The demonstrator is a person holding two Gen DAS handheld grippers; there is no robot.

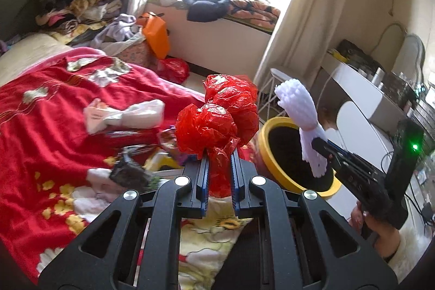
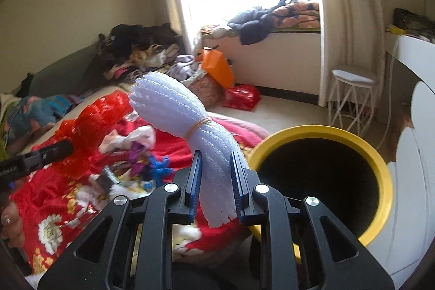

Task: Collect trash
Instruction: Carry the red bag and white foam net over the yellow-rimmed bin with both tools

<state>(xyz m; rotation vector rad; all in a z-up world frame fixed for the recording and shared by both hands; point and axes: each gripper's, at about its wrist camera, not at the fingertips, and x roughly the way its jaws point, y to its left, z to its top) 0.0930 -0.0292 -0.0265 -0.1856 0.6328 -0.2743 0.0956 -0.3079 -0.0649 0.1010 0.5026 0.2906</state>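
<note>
My left gripper (image 1: 219,158) is shut on a crumpled red plastic bag (image 1: 217,116), held above the bed beside a yellow-rimmed bin (image 1: 265,132). My right gripper (image 2: 216,154) is shut on a white foam net bundle (image 2: 174,102) tied with a rubber band, held just left of the bin's rim (image 2: 323,130). The bundle also shows in the left wrist view (image 1: 301,108), over the bin's mouth. The red bag shows at the left of the right wrist view (image 2: 89,121).
A red floral blanket (image 1: 49,127) covers the bed, strewn with a white plastic bag (image 1: 136,113) and several wrappers (image 2: 144,156). Piled clothes (image 1: 76,2), an orange bag (image 1: 155,31), a white stool (image 2: 353,78) and a white desk (image 1: 361,89) surround it.
</note>
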